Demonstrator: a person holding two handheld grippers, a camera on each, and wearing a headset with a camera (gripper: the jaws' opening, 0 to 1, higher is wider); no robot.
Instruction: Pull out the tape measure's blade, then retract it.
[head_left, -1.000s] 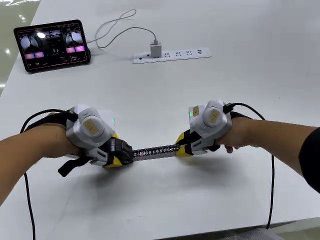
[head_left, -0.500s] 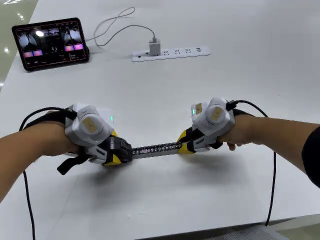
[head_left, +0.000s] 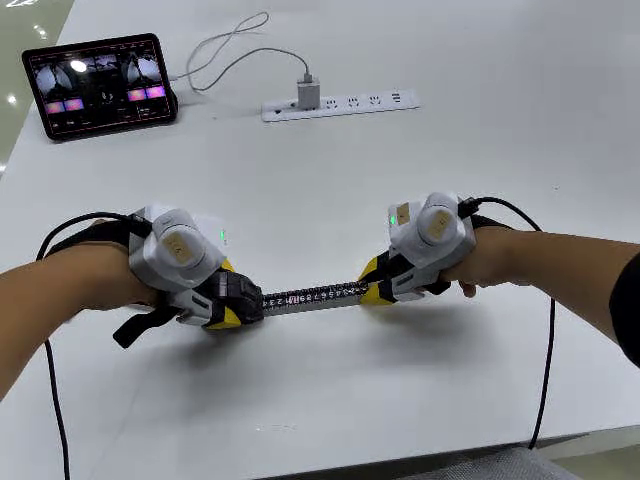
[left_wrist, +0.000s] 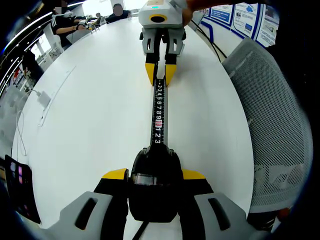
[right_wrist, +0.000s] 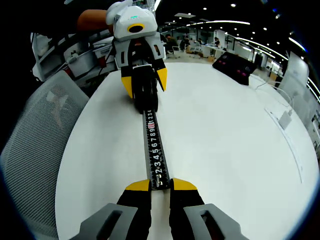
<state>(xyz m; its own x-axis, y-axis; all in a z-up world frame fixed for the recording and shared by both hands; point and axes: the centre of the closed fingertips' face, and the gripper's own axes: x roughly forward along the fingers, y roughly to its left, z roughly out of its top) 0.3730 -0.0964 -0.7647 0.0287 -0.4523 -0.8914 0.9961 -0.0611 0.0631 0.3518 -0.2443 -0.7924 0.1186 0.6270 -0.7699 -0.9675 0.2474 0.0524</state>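
spanning lower centre of frame: black plastic tape measure case, clamped in left gripper; dark numbered steel blade, tip pinched by right gripper. risk: tip slipping free, blade whipping back.

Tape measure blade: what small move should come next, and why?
Probably draw the right gripper straight away from the tape measure case, along the line of the blade. Its jaws pinch the blade's tip, the left gripper clamps the case, and only a short stretch of blade is out.
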